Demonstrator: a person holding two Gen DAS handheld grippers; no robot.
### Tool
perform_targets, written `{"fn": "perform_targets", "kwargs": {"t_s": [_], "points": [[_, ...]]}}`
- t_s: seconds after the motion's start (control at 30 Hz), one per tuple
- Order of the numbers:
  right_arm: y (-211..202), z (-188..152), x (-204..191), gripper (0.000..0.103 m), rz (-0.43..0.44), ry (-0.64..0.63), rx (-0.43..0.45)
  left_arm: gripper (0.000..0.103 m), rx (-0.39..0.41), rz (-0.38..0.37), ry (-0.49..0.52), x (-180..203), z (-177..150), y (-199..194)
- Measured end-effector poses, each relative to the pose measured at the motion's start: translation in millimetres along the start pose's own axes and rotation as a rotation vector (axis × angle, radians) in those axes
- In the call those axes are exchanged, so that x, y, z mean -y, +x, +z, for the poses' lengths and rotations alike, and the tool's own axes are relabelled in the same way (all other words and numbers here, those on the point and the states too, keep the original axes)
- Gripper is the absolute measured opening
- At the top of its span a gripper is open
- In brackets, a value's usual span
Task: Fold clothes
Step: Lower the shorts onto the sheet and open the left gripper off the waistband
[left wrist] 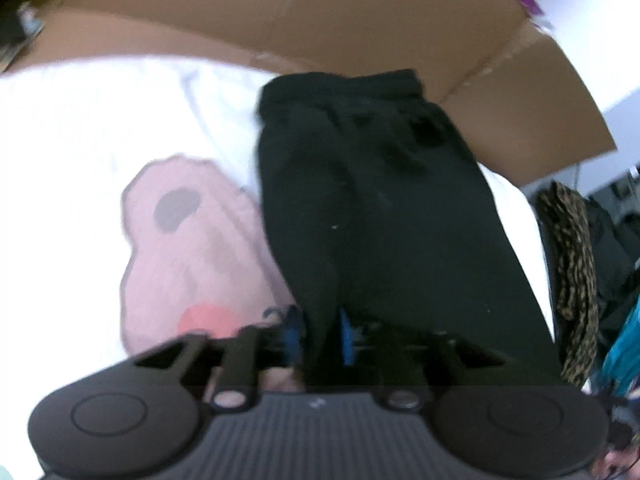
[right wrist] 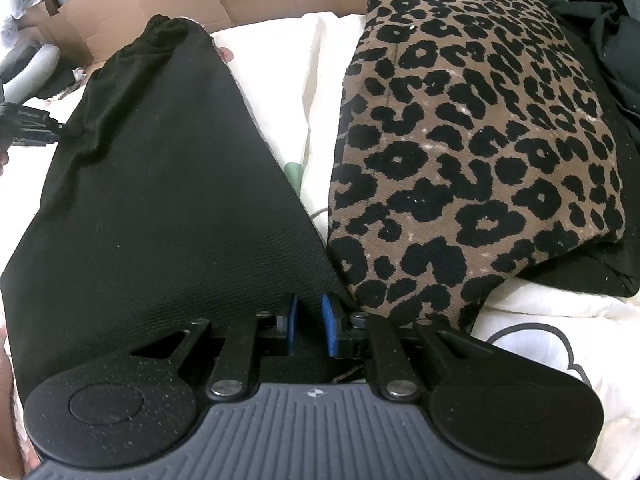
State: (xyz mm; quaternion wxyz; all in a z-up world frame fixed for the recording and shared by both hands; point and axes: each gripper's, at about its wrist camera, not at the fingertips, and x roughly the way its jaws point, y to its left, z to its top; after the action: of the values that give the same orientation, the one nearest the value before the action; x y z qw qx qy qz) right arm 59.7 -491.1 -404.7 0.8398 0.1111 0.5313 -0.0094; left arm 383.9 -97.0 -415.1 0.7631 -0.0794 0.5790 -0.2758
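From the left wrist view, blurred as it was, the black garment (left wrist: 372,208) ran straight away from the left gripper (left wrist: 320,340), its long axis pointing toward the cardboard box (left wrist: 320,20) at the far side, with the gathered waistband end farthest off. The blue pads (left wrist: 345,338) stood partly apart with a fold of the black cloth between them; whether they pinched it I couldn't tell. The garment lay on a white bedsheet (left wrist: 80,128), with open sheet and a pink patch (left wrist: 188,248) beside it.

From the right wrist view, the right gripper (right wrist: 310,316) had narrowed its jaws onto the garment's near corner, cloth caught between the blue pads. The left gripper (right wrist: 28,128) showed at the far edge, touching the opposite side. A folded leopard-print piece (right wrist: 480,140) sat just beside the black one, nearly touching near the right gripper, so room to swing seemed better on the other side.
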Motion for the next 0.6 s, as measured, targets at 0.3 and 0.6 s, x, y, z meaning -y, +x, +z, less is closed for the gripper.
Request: {"fn": "perform_targets", "kwargs": {"t_s": [0.3,0.6], "points": [[-16,-3,-5,0.022,-0.015,-0.016,-0.031,0.039,-0.056,0.007,0.033,5,-49,-34],[-18,-2,-45,0.023,0.107,-0.087,-0.024,0.039,-0.102,-0.013,0.025,1,-108,-65]]}}
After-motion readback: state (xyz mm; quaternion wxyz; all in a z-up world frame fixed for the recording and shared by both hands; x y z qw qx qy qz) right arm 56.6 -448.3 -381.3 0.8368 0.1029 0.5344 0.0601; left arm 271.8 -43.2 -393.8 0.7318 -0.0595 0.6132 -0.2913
